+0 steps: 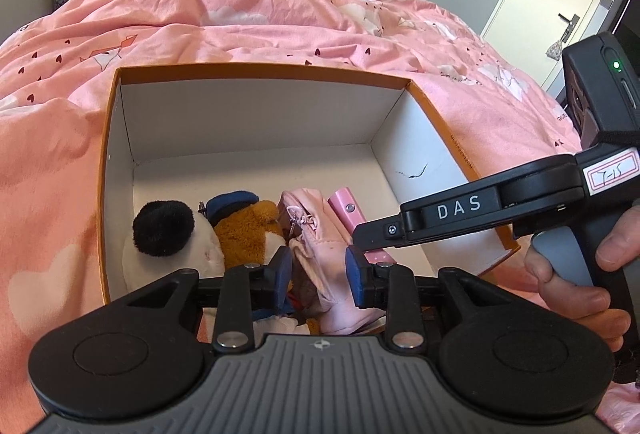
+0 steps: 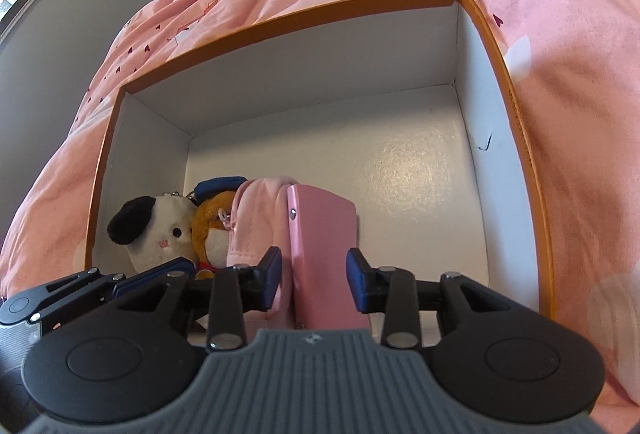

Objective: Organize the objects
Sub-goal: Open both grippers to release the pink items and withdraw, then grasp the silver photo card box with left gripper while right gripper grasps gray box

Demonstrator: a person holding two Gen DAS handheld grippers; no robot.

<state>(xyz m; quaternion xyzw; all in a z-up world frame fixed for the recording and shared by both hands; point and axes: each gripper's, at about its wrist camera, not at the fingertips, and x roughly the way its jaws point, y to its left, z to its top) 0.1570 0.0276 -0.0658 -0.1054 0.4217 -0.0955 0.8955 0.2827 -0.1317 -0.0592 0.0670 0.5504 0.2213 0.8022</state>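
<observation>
The right hand-held gripper (image 2: 314, 280) hangs over the near end of the box with its blue pads spread on either side of a flat pink rectangular case; a gap shows at the right pad (image 2: 357, 284), while the left pad sits very close to the case's edge, so the case stands between them unpinched. The left hand-held gripper (image 1: 319, 272) is also spread, its blue pads straddling the soft pink fabric zip pouch (image 1: 316, 246), and whether they press on the cloth cannot be told. Largest in the scene is the bed's rumpled pink quilt printed with small dark hearts and white shapes (image 1: 248, 6), which carries everything. On it rests the open orange-rimmed cardboard box with white inner walls (image 2: 312, 46), its far half bare. All the task's things crowd the near left part of the box: the pouch leans in the middle, the flat pink rectangular case (image 2: 326, 254) stands upright on edge just right of it and touching it, the white round plush toy with a black ear (image 2: 160, 230) lies in the near left corner, and the brown plush toy with a blue cap (image 2: 214, 222) is wedged between the white plush and the pouch. A person's hand (image 1: 580, 270) grips the right tool's handle at the right.
</observation>
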